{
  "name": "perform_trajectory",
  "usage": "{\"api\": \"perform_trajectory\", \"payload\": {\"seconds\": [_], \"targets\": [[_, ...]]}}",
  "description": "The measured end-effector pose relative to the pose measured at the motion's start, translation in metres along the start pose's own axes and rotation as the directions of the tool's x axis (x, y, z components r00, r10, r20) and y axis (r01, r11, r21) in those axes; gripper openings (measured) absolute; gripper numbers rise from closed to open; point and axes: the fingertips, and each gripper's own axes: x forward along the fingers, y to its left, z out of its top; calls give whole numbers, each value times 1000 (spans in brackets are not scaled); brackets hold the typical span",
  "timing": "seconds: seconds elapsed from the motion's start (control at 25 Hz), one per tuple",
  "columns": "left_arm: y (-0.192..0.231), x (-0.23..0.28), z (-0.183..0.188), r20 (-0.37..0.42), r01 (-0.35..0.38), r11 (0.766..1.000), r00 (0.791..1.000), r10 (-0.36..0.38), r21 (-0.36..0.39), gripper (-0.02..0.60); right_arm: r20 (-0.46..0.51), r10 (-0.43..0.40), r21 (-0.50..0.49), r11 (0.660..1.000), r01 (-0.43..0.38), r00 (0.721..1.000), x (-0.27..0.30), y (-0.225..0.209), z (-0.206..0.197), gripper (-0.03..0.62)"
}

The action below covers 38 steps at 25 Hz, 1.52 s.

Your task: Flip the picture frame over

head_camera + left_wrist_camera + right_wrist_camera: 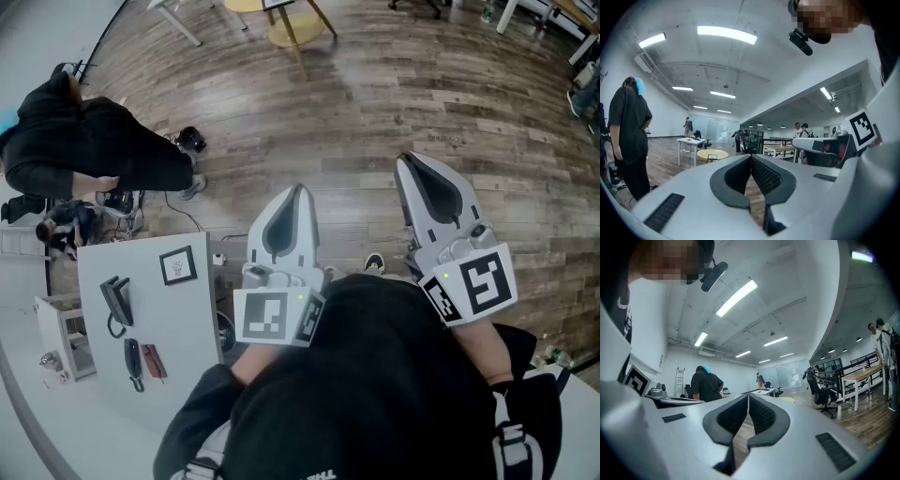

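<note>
Showing the pre-approach step. Head view: left tool [298,190] and right tool [405,161] point to 12 o'clock over brown wooden plank floor [375,103]; the small black picture frame [177,265] lies untouched on the white surface [131,253], at their 9 o'clock. Left gripper view: jaws together, empty. Right gripper view: the same. Next, probably: turn toward the frame, opening a tool.

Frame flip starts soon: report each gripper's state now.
Left white two-jaw gripper: closed, holding nothing.
Right white two-jaw gripper: closed, holding nothing.
</note>
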Motion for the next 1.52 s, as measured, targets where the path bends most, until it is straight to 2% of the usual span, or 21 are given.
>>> {"api": "perform_trajectory", "payload": {"seconds": [0.44,0.64,1.04,1.28,1.52], "targets": [[-12,20,1,-13,-2,1000,1000,2,20,23,1,-12,29,1000,12,1000,-3,-27,-2,25],[-15,23,4,-9,-32,999,999,32,17,23,9,0,57,998,-1,1000,-4,-36,-5,25],[-8,39,-5,-31,-40,999,999,41,24,23,0,2,76,997,-2,1000,9,-48,-14,25],[6,73,-12,-56,-11,1000,998,12,21,23,-29,-19,71,997,21,999,36,-67,-24,25],[40,130,-18,-75,13,1000,997,-12,5,23,-65,-34,72,997,39,997,94,-94,-40,25]]}}
